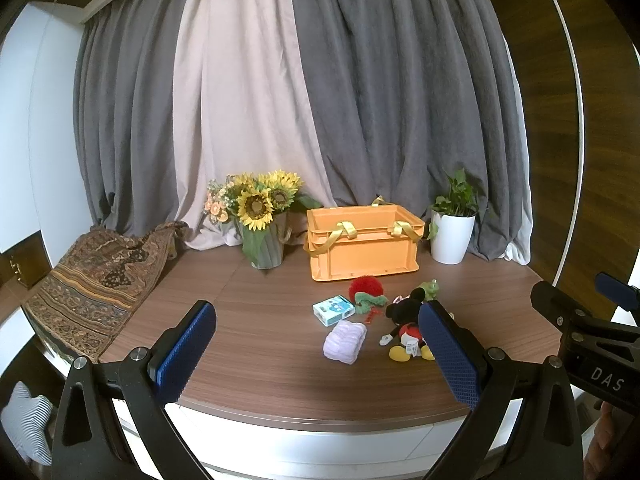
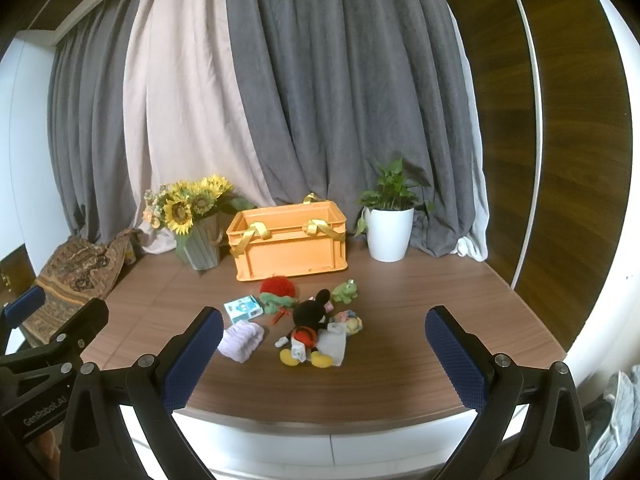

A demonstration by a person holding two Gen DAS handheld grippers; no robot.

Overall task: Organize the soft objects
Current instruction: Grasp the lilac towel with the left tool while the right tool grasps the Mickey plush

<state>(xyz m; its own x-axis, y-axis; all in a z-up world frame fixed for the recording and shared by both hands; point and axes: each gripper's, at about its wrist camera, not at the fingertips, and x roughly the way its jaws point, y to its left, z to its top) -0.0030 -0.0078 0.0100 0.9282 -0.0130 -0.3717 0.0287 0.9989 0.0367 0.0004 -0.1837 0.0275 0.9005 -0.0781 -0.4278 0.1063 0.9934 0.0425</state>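
Toys lie in a small bunch on the brown tabletop [image 2: 400,344], just in front of the orange crate [image 2: 288,252]. The crate sits open at the top with its yellow straps hanging over the rim, so I think it waits there for the soft things to go in. The bunch is close to it, so each trip should be short.

In the bunch are a mouse doll [image 2: 306,332] with yellow shoes, a folded purple cloth [image 2: 242,340], a red fluffy ball [image 2: 277,285], a green frog toy [image 2: 346,291], a green knitted thing [image 2: 278,302], a small pastel ball [image 2: 352,322] and a pale cloth [image 2: 334,344] tucked beside the doll. A little blue box [image 2: 243,310] lies there too. It looks hard, so maybe it should stay out.

The sunflowers [image 2: 188,204] and the white plant pot [image 2: 388,234] stand at the back, one on each side of the crate, out of the way.

The left tongs [image 1: 316,348] are open wide and hold nothing. They hang at the near edge of the tabletop. The purple cloth shows between their blue pads, farther off, not touching.

The right tongs [image 2: 324,354] are open wide too, and empty. The mouse doll shows between their pads, still apart from them.

Nothing is in the crate that I can see.
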